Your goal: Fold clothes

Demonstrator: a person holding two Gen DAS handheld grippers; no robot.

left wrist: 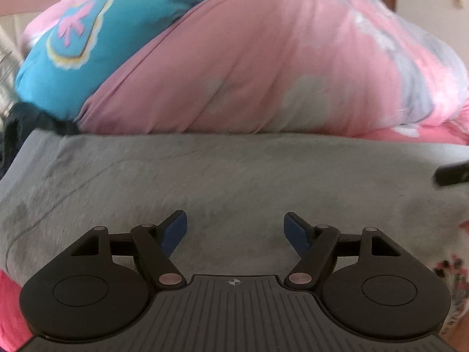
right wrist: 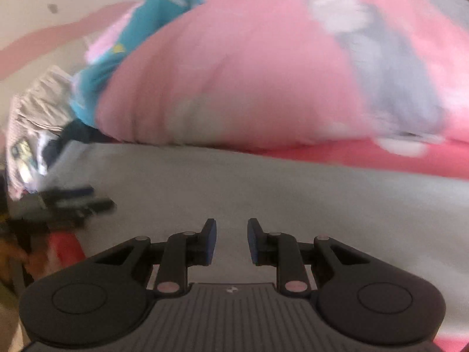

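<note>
We see a grey garment spread nearly flat across the bed, filling the lower half of both views. Its cloth looks soft and slightly fuzzy, with a thin dark seam line curving along its left part and faint creases near its far edge. That far edge runs straight, touching the foot of a heaped pink duvet with a teal patch on its left. A dark cloth lies at the garment's far left corner, and a pink sheet shows beside its near left edge.

Our left gripper hangs over the garment with its blue-padded fingers spread wide and nothing between them. Our right gripper stands over the same grey cloth, its jaws parted by a narrow gap, also holding nothing. The right view is blurred; the left gripper appears there as a dark smear at the left.
</note>
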